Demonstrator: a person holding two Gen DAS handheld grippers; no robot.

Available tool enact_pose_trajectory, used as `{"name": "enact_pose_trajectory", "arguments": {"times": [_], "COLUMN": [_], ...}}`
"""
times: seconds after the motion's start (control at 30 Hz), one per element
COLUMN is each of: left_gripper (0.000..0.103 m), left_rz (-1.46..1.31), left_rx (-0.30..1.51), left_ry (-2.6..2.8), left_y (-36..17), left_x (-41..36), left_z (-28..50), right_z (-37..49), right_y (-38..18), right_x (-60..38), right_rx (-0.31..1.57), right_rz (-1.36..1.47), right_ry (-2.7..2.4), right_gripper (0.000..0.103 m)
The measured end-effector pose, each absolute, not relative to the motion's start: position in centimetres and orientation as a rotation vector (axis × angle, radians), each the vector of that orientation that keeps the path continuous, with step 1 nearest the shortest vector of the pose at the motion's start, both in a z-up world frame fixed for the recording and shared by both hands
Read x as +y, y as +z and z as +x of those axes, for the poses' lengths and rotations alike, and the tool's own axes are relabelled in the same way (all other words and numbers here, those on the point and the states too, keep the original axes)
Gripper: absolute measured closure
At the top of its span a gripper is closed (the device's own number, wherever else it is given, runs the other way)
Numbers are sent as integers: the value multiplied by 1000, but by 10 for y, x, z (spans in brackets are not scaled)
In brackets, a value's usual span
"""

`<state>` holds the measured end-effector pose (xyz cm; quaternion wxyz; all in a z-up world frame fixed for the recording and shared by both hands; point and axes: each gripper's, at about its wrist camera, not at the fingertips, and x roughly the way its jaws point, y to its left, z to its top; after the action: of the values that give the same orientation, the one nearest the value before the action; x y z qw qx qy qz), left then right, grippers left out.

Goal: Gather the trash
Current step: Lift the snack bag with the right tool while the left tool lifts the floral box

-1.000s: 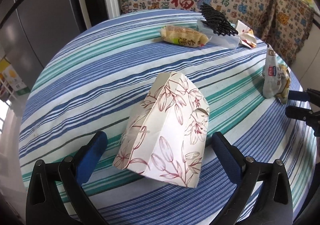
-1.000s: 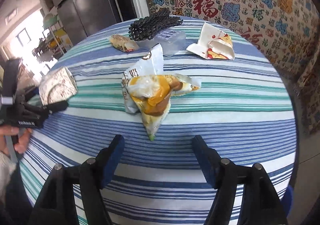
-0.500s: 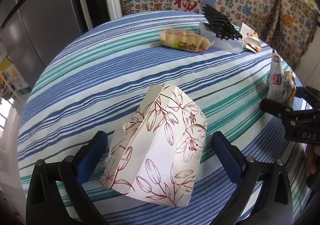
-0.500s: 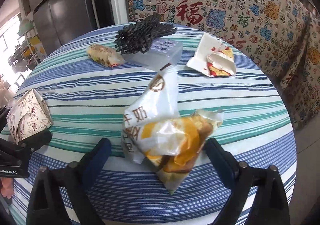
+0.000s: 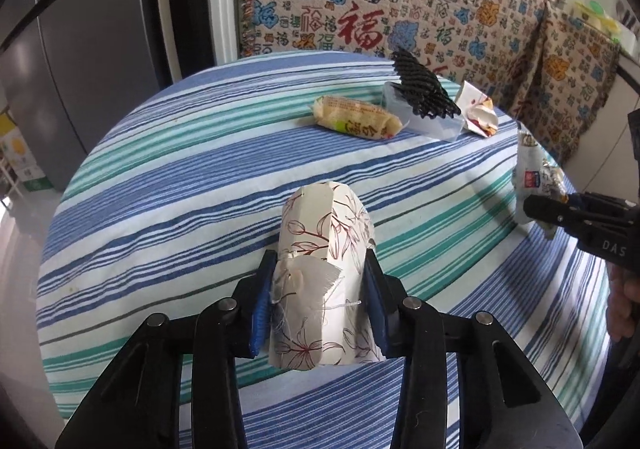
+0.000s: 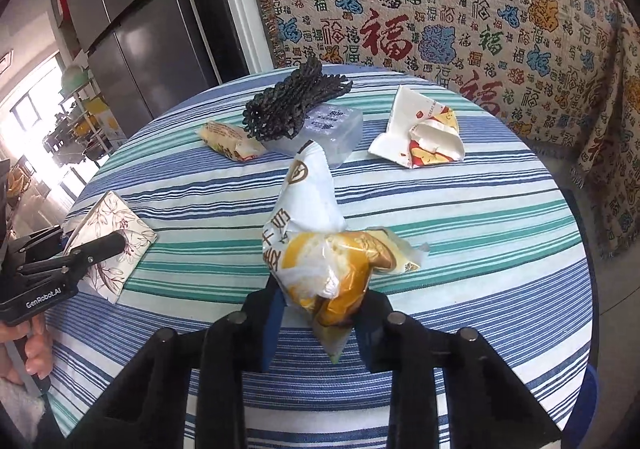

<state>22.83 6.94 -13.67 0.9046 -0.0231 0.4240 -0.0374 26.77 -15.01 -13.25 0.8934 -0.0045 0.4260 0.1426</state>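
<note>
Both grippers' fingers are closing, the left gripper (image 5: pixel 318 299) squeezing the floral paper carton (image 5: pixel 326 269) and the right gripper (image 6: pixel 320 315) pinching the crinkly snack wrapper (image 6: pixel 320 249) above the striped desk (image 6: pixel 460 217), so the slick film could slip out or the carton crumple

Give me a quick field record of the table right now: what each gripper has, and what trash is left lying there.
left gripper: jaws closing on the white floral-print paper box
right gripper: jaws closing on the crumpled white-and-yellow plastic snack bag
left on striped tablecloth: sealed yellow snack packet; black mesh bundle on a clear plastic box; torn white-and-red paper wrapper
bin: none in view
</note>
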Motion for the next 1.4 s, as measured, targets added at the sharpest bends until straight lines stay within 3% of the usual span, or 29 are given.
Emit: {"name": "enact_pose_trajectory", "arguments": {"times": [0.57,1.4], "left_gripper": [65,65], "left_rz": [-21,123], "left_rx": [803,750], "left_ry": [-199,-681], "left_y": [-113,-84], "left_x": [25,-260], "left_z": [220,211], "right_z": [227,114], "right_y": [-112,-93], "right_x": [-218,-438], "right_rx": [863,800], "right_rz": [-34,165], "right_ry": [232,-104], "right_gripper": [73,72]}}
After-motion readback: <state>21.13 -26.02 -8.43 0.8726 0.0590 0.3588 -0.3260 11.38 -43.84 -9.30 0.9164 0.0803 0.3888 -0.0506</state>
